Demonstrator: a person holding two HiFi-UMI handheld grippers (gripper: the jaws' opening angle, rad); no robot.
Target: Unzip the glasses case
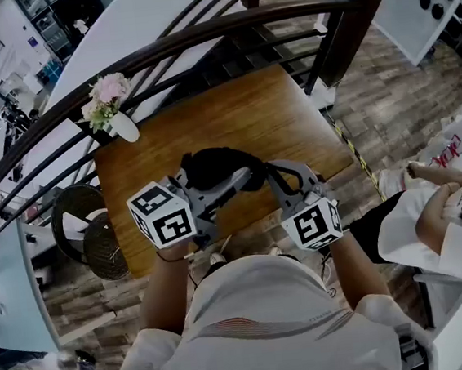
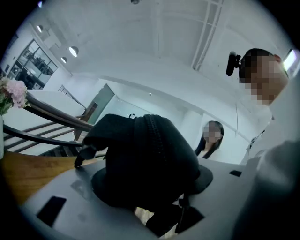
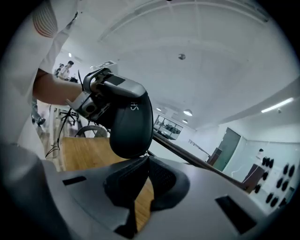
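Observation:
Over the wooden table (image 1: pixel 277 114), a black glasses case (image 1: pixel 212 165) hangs in the air between my two grippers. My left gripper (image 1: pixel 224 178) is shut on the case; in the left gripper view the case (image 2: pixel 145 154) fills the space between its jaws (image 2: pixel 150 180), with the zip running over its top. My right gripper (image 1: pixel 256 177) comes in from the right and is shut. In the right gripper view its pads (image 3: pixel 140 178) meet just under the lower end of the case (image 3: pixel 129 119), pinching the small metal zip pull (image 3: pixel 146 154).
A white vase of pink flowers (image 1: pixel 114 106) stands at the table's far left corner. A dark curved railing (image 1: pixel 199 40) runs behind the table. A wicker chair (image 1: pixel 89 236) sits left of it. A person in white (image 1: pixel 428 221) sits close on the right.

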